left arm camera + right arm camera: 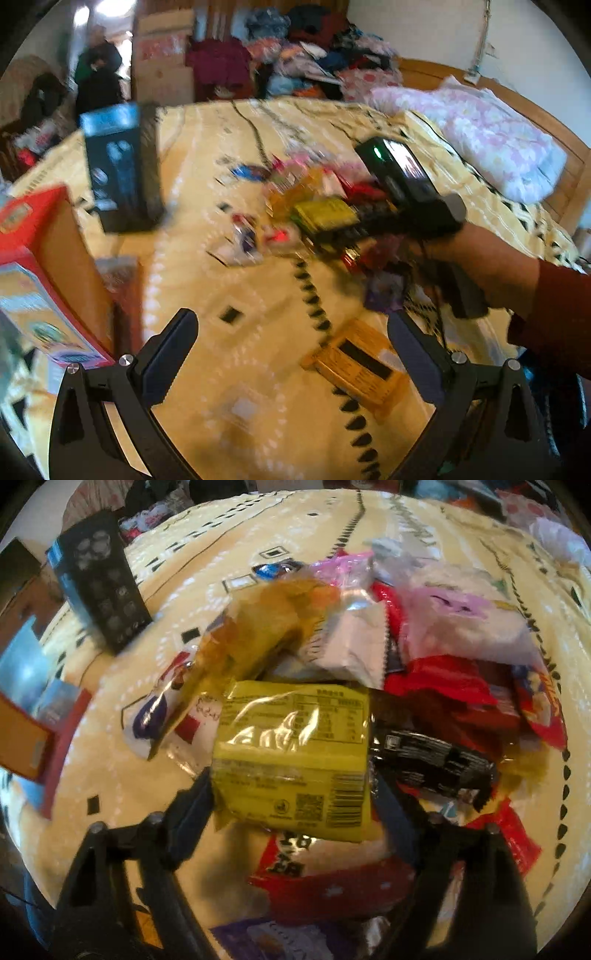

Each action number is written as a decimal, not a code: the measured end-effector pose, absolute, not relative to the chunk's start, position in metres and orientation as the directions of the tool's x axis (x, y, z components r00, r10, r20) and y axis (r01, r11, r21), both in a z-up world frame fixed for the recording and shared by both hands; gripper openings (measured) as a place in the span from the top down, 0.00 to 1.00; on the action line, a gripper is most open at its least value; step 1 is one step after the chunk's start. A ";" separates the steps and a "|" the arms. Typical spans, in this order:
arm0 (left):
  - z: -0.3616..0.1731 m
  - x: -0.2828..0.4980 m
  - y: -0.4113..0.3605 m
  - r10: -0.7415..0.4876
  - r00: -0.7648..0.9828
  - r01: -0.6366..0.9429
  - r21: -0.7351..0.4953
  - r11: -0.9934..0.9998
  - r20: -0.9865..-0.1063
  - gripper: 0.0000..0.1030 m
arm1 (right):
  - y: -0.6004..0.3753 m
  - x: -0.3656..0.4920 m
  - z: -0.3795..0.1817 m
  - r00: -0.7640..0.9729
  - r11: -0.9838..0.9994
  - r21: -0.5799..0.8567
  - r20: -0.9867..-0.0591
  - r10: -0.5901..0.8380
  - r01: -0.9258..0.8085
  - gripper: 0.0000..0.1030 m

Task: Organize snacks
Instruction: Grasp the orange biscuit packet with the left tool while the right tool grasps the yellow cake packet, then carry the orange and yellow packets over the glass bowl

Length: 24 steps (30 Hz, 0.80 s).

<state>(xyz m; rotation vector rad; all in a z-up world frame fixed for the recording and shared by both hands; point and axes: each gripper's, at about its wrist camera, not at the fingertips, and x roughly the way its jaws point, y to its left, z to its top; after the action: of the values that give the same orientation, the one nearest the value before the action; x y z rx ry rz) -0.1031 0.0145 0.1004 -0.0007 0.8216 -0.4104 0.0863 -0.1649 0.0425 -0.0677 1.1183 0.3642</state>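
My right gripper (291,782) is shut on a yellow snack packet (295,753) and holds it above a pile of snack packets (436,686) on the yellow bedspread. The same packet (325,216) shows in the left wrist view, held by the right gripper (332,221) over the pile (306,184). My left gripper (291,328) is open and empty, low over the bedspread. An orange packet (354,365) lies just ahead of its right finger. A red and white packet (332,871) lies under the held one.
A dark box (122,166) stands upright at the left; it also shows in the right wrist view (99,579). A red open carton (48,280) stands at the near left. A pink quilt (491,140) and a heap of clothes (295,55) lie at the back.
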 end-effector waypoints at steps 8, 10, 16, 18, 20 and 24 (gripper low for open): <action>0.040 -0.090 -0.015 -0.494 0.315 0.394 -0.362 0.845 -0.811 0.01 | -0.199 0.020 0.095 0.469 0.919 0.227 -0.806 0.362 -0.322 0.25; 0.030 -0.089 -0.025 -0.471 0.262 0.383 -0.357 0.852 -0.842 0.13 | -0.215 -0.004 0.105 0.492 0.922 0.234 -0.791 0.364 -0.307 0.25; 0.016 -0.077 -0.040 -0.394 0.254 0.448 -0.254 0.857 -0.883 0.15 | -0.262 -0.056 0.089 0.476 0.945 0.262 -0.817 0.326 -0.197 0.24; 0.022 -0.064 -0.031 -0.296 0.339 0.405 -0.146 0.903 -0.893 0.15 | -0.272 -0.065 0.084 0.464 0.944 0.281 -0.822 0.330 -0.173 0.24; 0.033 -0.056 -0.015 -0.241 0.406 0.334 -0.102 0.937 -0.882 0.16 | -0.277 -0.072 0.085 0.459 0.934 0.318 -0.814 0.357 -0.164 0.24; 0.043 -0.055 0.011 -0.289 0.436 0.222 -0.209 0.952 -0.852 0.16 | -0.276 -0.077 0.085 0.468 0.921 0.349 -0.794 0.388 -0.172 0.24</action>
<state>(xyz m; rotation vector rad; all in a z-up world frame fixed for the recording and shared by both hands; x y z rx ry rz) -0.0555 0.0107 0.0435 -0.0693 1.0731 -0.3183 -0.0772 -0.2763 0.0852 0.2328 1.0297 0.3473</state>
